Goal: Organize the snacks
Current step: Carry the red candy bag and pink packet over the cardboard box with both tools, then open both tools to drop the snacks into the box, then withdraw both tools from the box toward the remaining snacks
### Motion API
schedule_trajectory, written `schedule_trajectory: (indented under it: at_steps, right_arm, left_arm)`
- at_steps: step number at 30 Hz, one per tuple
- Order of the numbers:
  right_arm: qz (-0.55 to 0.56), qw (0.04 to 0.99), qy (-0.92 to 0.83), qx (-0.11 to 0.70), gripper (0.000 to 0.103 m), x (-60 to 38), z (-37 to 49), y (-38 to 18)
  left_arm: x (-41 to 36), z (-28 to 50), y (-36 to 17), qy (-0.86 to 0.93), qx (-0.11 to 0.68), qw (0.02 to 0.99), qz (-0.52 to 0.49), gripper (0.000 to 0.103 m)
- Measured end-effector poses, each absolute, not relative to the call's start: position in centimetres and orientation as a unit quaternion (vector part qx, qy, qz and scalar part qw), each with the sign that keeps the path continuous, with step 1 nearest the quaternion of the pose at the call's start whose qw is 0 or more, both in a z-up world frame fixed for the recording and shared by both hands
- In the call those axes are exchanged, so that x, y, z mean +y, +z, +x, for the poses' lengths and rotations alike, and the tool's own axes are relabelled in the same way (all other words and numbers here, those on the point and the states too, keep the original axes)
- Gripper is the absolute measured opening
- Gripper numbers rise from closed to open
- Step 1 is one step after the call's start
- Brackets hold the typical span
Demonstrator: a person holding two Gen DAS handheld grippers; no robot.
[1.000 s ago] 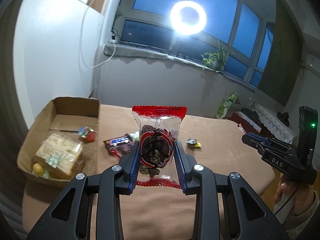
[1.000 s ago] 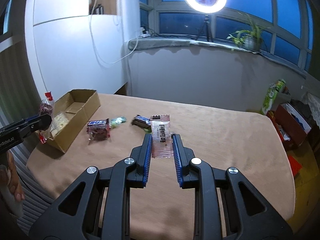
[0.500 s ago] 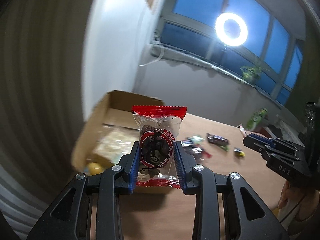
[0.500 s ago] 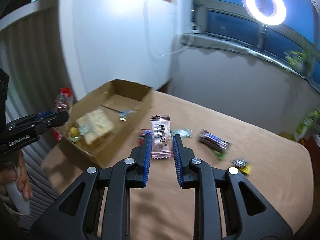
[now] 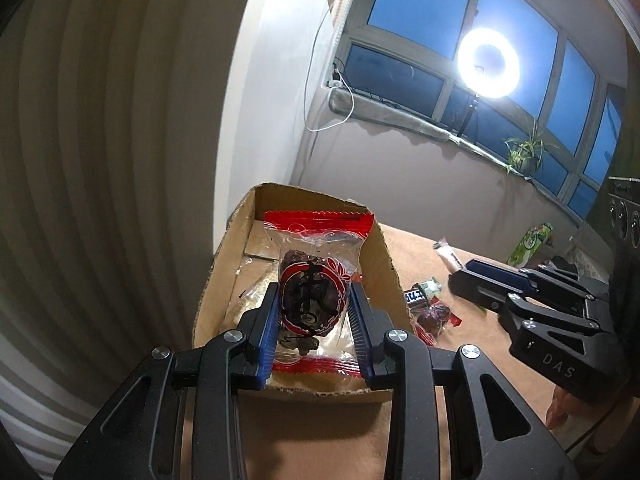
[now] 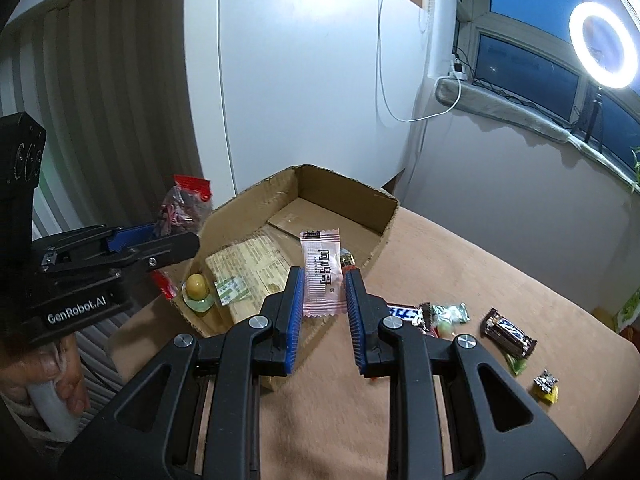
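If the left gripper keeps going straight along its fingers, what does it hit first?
Most likely the cardboard box. The left gripper, shut on the red-edged snack pack, points over the near rim into the box, toward the clear-wrapped packets on its floor. Depth is unclear; it might reach the far wall instead.

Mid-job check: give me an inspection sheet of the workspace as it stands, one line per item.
Surface: tan table, snacks scattered at right.
Job's things: cardboard box holds a cracker pack and other snacks; chocolate bar and green candy outside it.
Clutter: yellow candy near the table edge.
Grippers: left gripper shut on red packet; right gripper shut on pink packet.
Cables: white cable on the wall.
Surroundings: ring light, window, potted plant.
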State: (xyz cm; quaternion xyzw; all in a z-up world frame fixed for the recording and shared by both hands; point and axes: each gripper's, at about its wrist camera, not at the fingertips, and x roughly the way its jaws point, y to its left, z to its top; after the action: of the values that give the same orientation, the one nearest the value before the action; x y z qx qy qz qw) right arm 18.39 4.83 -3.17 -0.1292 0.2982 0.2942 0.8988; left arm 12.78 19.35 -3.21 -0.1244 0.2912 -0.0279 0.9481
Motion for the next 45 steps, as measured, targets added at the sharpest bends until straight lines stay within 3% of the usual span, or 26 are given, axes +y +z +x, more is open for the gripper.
schedule_trajectory:
  at_steps: [12,15,18,28,33,45]
  right_arm:
    - [-0.135,0.885,0.322,0.308,0.022,8.5,22.5,-5.1]
    - [-0.150,0.881,0.323,0.312,0.042,9.2,23.1,-5.9]
    - [-0.141,0.881,0.322,0.316,0.043,8.7,23.3,-6.4]
    - [-0.133,0.888,0.308,0.313,0.044,7.1,21.8,-5.8]
    - [-0.130,0.895,0.298,0.306,0.060,6.7,20.4,-5.0]
    - [-0.124,0.906,0.278,0.293,0.065,3.4,16.0,-4.1]
  left_arm:
    - [19.7,15.7,-5.2,-0.028,0.323,0.939,-0.119,0.033]
    - [20.1,16.0,-5.6,-0.014,0.328,0.937,-0.122,0.047]
    - [20.9,15.7,-5.8,-0.004,0.327,0.936,-0.133,0.057]
    - [21.6,14.0,-4.8,0.006,0.315,0.939,-0.141,0.057]
    - [21.5,12.9,-3.8,0.009,0.304,0.942,-0.141,0.057]
    - [18.0,10.8,-1.4,-0.006,0.288,0.951,-0.115,0.058]
